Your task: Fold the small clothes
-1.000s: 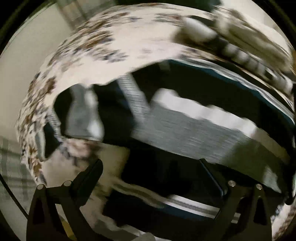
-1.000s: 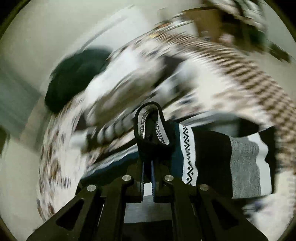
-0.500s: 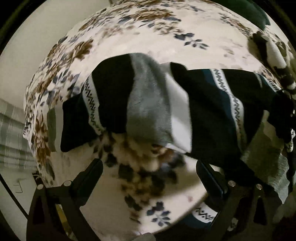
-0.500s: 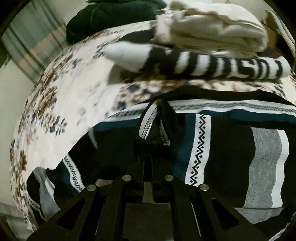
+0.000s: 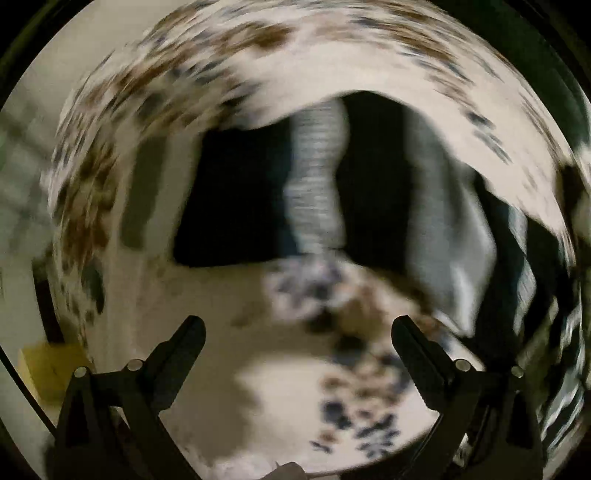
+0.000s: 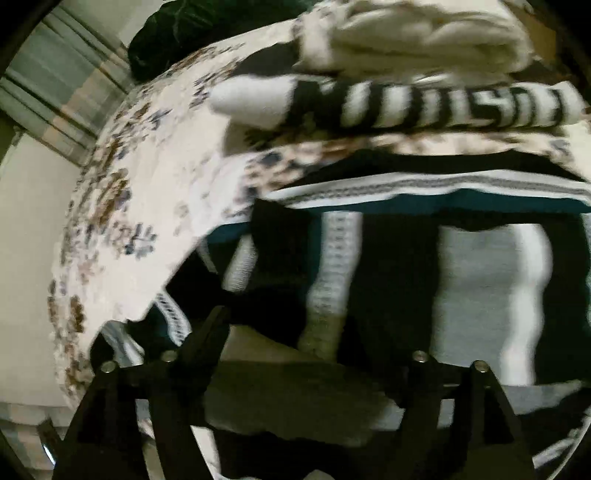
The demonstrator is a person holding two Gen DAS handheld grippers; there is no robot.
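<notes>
Since half a second ago our right gripper (image 6: 314, 332) has just opened, dropping the striped sweater (image 6: 424, 266) at twelve o'clock to settle flat; our left gripper (image 5: 297, 332) gapes empty

Floral cloth (image 5: 258, 51) over table; dim, plaid floor (image 6: 55, 99).

A cream cloth printed with brown and blue flowers (image 6: 155, 206) covers the supporting surface. On it lies a black knitted garment with grey, white and teal bands (image 6: 476, 280), near in the right wrist view. Beyond it lie a black-and-white striped piece (image 6: 424, 105), a cream folded piece (image 6: 417, 33) and, far left, a dark green item (image 6: 207, 26).
</notes>
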